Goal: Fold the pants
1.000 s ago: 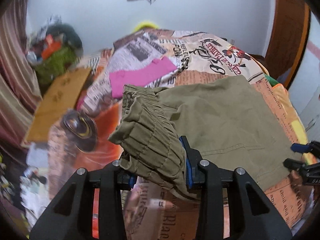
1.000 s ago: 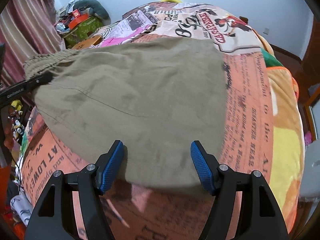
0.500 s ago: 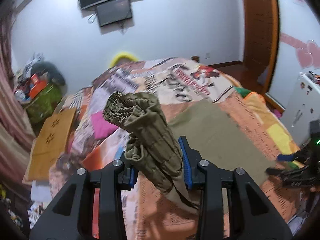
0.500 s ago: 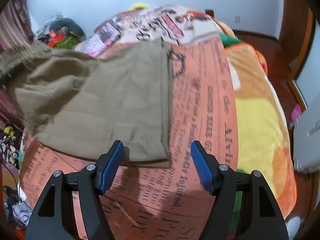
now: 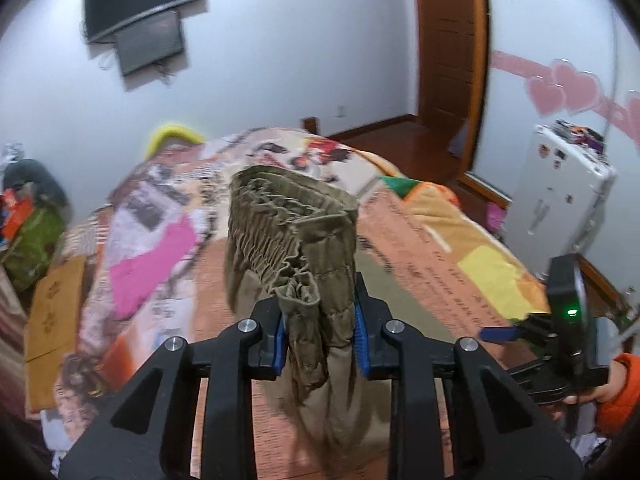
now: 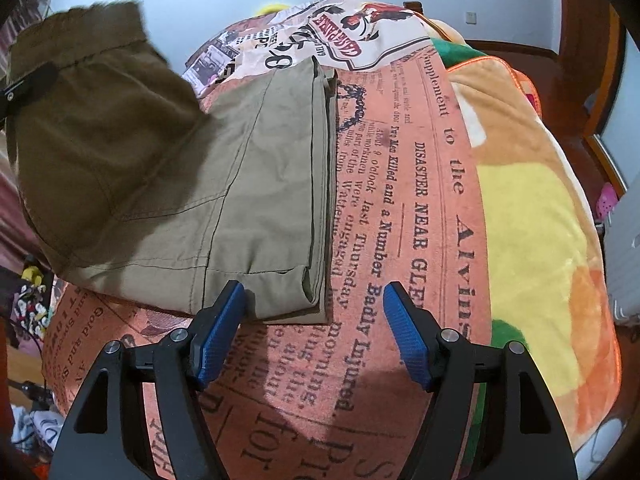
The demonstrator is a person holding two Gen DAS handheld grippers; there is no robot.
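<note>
On a bed (image 6: 460,200) under a newsprint-pattern blanket, my left gripper (image 5: 319,334) is clamped on the olive cotton pants (image 6: 260,184) at their lifted waistband. My right gripper (image 6: 314,338) gapes empty by the hems; I'd lay the waistband squarely onto them.

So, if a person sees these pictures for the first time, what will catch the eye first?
First, the olive pants, their gathered waistband clamped in the left hand-held gripper and lifted above the bed. Next, the loud newspaper-print blanket under the hems, where the right hand-held gripper hovers open.
</note>
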